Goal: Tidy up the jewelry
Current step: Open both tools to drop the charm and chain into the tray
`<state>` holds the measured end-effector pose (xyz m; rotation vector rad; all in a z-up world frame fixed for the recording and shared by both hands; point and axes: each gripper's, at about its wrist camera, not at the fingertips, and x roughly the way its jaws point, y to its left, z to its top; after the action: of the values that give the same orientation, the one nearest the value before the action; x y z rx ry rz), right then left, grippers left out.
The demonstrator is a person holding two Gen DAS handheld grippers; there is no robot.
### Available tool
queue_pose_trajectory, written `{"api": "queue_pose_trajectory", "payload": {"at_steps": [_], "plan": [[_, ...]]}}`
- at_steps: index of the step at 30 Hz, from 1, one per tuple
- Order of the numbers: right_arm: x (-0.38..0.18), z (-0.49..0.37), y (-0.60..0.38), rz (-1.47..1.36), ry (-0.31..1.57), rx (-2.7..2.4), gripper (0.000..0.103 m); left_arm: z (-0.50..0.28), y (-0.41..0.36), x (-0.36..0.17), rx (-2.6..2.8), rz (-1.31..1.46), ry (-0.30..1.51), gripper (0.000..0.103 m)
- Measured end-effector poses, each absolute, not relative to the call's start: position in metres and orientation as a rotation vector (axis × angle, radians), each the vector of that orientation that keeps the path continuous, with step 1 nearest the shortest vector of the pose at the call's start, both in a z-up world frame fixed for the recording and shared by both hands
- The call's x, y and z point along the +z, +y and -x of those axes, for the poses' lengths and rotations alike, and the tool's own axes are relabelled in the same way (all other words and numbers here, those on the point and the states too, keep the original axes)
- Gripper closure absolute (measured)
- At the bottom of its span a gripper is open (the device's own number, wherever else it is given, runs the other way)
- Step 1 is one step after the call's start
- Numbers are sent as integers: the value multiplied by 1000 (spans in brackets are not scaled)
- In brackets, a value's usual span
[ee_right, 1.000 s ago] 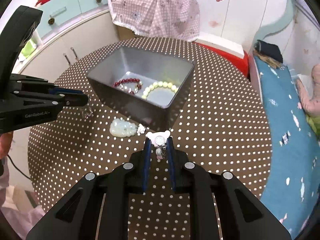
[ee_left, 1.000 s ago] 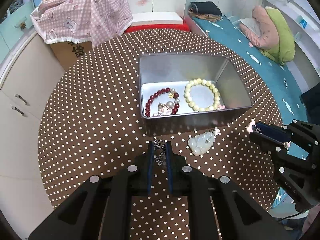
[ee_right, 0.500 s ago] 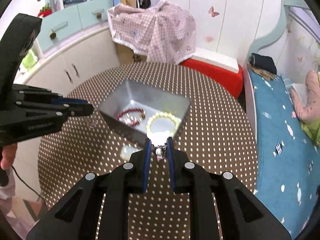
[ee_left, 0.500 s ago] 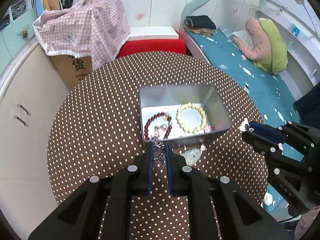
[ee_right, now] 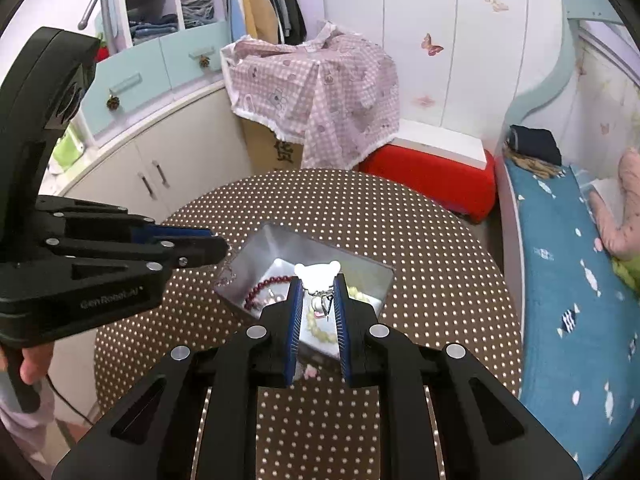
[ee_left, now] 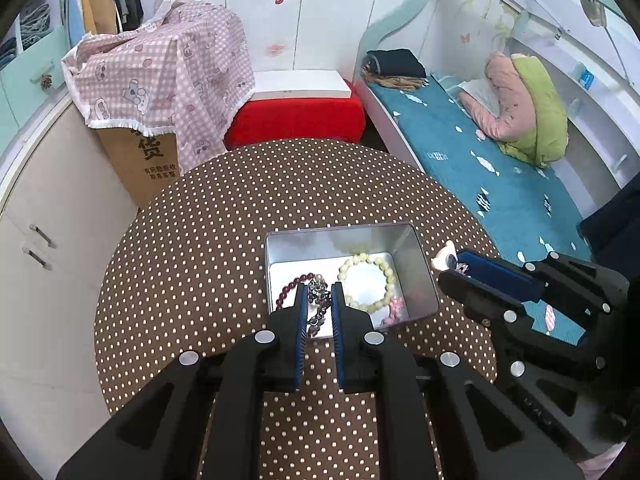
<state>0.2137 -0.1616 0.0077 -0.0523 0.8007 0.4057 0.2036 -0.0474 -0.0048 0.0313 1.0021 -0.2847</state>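
Silver chain [ee_left: 317, 304] sits pinched between your left gripper's [ee_left: 320, 300] fingers, hanging over the tin [ee_left: 416, 256] just ahead. Your right gripper [ee_right: 317, 295] clamps a white bear charm [ee_right: 317, 270] at its fingertips, above the same tin [ee_right: 256, 249] with two bead bracelets inside.

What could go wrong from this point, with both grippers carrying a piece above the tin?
1. The left gripper pinches a silver chain that dangles loosely; on release it may snag on the pads or catch the tin wall.
2. The right gripper holds the white bear charm only by its lower part, so it could slip out early.
3. Dropped pieces may tangle with the red bead bracelet and the pale bead bracelet already inside.
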Motion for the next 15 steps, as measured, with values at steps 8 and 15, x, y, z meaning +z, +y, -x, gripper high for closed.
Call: {"api": "queue_pose_trajectory", "payload": {"at_steps": [8,15], "plan": [[0,-236,-160,20,815,436,86,-223,-49,-6,-277,-30,997,93],[-8,-250,-167,-37,837,390,30,-237,-42,-20,-246,-36,1048,79]]}}
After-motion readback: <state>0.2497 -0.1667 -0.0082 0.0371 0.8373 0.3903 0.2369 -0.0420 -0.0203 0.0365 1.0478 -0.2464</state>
